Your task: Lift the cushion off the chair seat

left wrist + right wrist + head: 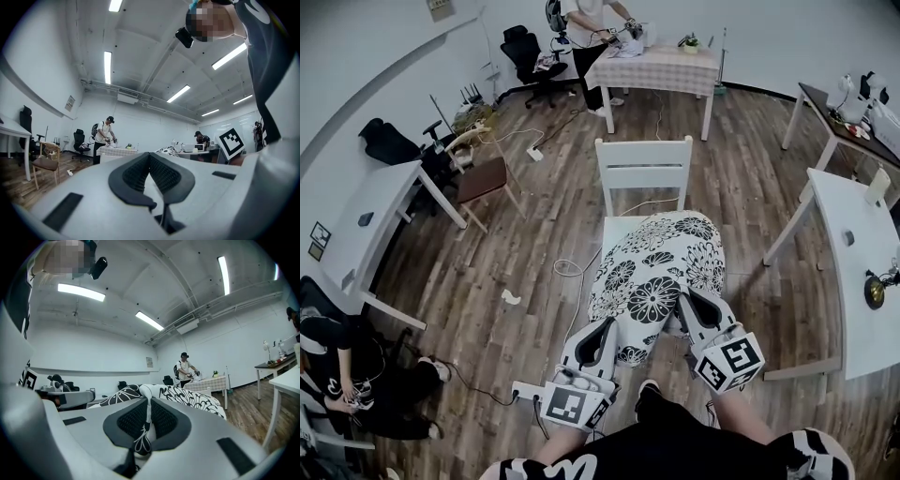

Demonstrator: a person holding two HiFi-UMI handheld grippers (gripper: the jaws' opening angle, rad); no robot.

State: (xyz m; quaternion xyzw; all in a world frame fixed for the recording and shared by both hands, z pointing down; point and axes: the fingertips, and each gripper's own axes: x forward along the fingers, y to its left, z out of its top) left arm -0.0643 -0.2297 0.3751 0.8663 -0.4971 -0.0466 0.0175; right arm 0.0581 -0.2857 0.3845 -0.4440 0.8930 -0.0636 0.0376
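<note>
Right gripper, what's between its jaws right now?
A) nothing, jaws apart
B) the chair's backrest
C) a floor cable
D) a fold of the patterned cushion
D: in the right gripper view, the right gripper has its jaws shut on a fold of the black-and-white cushion, and the pattern shows between the pads.

On my feed the room has white walls and a dark wood-plank floor. Long strip lights run across the white ceiling. By the far wall I see a table with a checked cloth, with a black office chair to its left. A white desk lines the left wall, and a wooden chair with a brown seat stands near it. On the right are a white table and, farther back, a dark-topped table. Cables trail over the floor.
</note>
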